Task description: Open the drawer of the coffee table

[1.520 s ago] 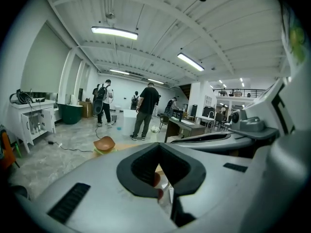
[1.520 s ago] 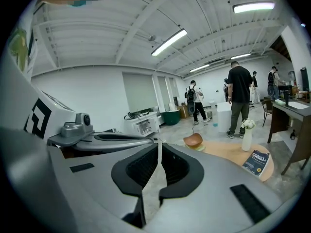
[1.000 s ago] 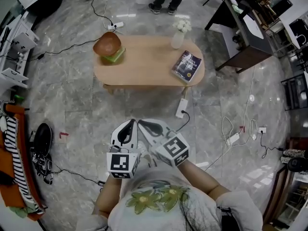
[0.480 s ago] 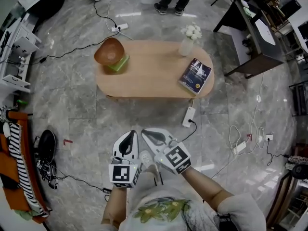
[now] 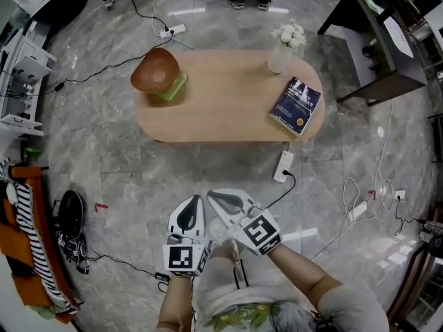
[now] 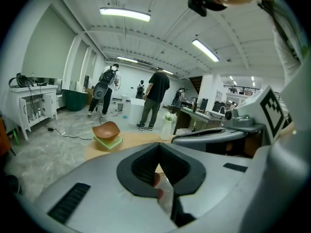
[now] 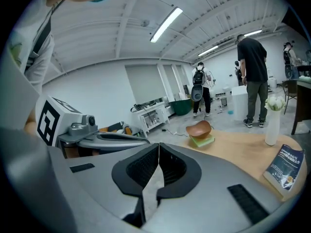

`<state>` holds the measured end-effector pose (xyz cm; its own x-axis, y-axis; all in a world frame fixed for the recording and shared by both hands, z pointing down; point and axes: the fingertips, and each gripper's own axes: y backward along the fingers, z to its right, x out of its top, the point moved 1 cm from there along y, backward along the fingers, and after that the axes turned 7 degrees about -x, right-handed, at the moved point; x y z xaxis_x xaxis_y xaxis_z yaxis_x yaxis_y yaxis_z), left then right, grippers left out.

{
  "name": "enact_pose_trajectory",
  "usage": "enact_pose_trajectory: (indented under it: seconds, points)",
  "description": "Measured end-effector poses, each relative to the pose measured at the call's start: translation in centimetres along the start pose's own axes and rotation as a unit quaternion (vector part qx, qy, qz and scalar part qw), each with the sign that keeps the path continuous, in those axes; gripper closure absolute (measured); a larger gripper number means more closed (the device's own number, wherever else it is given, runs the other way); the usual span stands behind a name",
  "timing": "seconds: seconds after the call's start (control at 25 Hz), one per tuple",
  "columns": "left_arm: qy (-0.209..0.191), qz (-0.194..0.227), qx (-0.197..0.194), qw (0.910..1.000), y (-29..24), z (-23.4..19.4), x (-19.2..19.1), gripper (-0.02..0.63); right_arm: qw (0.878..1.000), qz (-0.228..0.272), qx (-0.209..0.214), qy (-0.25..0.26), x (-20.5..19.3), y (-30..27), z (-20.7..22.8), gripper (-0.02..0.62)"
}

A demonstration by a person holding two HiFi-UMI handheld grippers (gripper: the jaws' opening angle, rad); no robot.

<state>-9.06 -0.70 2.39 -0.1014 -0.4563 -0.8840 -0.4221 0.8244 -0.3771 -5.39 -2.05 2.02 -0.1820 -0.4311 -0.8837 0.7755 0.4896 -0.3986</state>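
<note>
Hovering side by side over the marble floor (image 5: 104, 151), the left gripper (image 5: 196, 200) and the right gripper (image 5: 214, 196) each have their jaws pressed together on nothing. Well apart beyond them stands the oval coffee-table worktop (image 5: 228, 95); its drawer cannot be made out. A brown bowl (image 5: 155, 70) on a flat green block (image 5: 174, 88) sits at its left end, a dark book (image 5: 296, 106) at its right end, and a vase (image 5: 281, 55) of white flowers at the far edge.

Open-plan lab or studio, grey marble floor (image 5: 104, 151), loose power strips (image 5: 284, 166), ceiling strip lights (image 6: 125, 14), equipment desks (image 5: 377, 81)
</note>
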Motion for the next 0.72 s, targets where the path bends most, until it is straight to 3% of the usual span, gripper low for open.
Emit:
enact_pose_trajectory:
  seconds: [0.48,0.72]
  points:
    - [0.009,0.005,0.011,0.9999,-5.0,-2.5,-6.1,0.597,1.000,0.005,-0.009,-0.007,-5.4,-3.5,3.9,0.574]
    - [0.000,0.022,-0.008,0.9997,-7.8,-3.4,-8.0,0.597,1.000,0.012,-0.021,-0.008,-7.8,-5.5,6.1,0.574]
